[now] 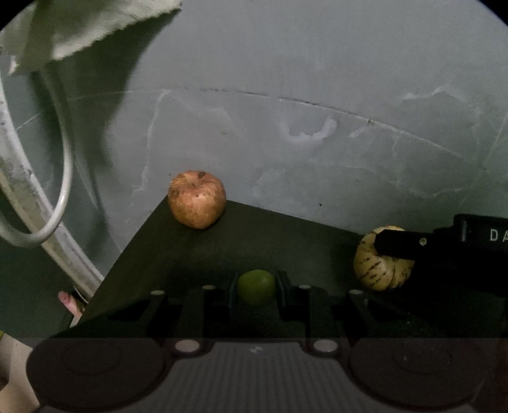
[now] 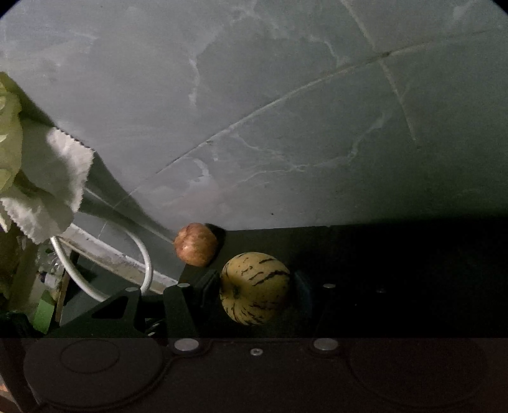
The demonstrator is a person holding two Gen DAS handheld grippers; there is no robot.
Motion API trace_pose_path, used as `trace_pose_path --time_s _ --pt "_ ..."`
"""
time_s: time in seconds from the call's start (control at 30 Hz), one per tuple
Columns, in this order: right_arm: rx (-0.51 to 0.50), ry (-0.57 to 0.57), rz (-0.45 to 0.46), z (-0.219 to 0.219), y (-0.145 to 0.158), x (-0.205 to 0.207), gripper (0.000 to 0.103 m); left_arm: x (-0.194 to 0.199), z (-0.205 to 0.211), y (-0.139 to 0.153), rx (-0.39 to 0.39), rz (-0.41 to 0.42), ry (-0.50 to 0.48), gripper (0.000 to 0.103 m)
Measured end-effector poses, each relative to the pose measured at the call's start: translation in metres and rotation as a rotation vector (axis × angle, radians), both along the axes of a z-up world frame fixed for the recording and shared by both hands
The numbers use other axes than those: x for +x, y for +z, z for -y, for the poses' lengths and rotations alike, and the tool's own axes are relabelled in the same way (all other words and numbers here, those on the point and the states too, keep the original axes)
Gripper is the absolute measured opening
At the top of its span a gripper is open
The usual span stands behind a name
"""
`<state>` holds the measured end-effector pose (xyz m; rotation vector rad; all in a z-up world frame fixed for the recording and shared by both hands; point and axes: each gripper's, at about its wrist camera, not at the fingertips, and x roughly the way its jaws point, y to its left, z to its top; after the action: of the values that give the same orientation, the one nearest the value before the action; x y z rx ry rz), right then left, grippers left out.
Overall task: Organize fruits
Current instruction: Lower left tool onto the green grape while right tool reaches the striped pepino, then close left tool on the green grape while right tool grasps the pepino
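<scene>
1. Left wrist view, far left first: a pale cloth (image 1: 79, 28) hangs up top, with a white cable (image 1: 65, 178) looped below it, both off the dark table (image 1: 197, 254). Neither is near the fruit, so no snag risk that I can see.
2. Next along, a reddish apple (image 1: 197, 198) sits right at the table's far corner, against the grey wall (image 1: 317, 95). It's so close to the corner that, I'd guess, any bump sends it over the edge.
3. Middle: the left gripper (image 1: 256, 287) is pinching a small green fruit (image 1: 256, 286), jaws pressed in nearly as tight as they go. It's round and smooth, and only its sides are caught. A quick swing could squirt it out, I reckon. Can't tell from here whether it's clear of the table or just resting on it.
4. Right side: the right gripper (image 2: 255, 287) has its jaws partway apart, clamped on a yellow striped melon (image 2: 255, 287), one finger each side in the right wrist view. In the left view it sits toward the table's right edge with a black finger (image 1: 397, 244) across it.
5. My main worry is that the two grippers are fairly near each other. If they cross paths, one could knock the other's fruit loose. The melon looks like the heavier one to drop.
</scene>
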<state>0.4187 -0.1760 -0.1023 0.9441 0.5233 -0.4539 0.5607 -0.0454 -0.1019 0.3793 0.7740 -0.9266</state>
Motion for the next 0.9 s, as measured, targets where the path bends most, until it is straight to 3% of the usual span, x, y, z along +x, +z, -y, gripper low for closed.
trace_pose_path --time_s 0.9 --pt "-0.034 0.117 0.030 -0.065 0.051 -0.076 0.053 -0.074 -0.112 0.051 -0.084 -0.038 0.222 0.027"
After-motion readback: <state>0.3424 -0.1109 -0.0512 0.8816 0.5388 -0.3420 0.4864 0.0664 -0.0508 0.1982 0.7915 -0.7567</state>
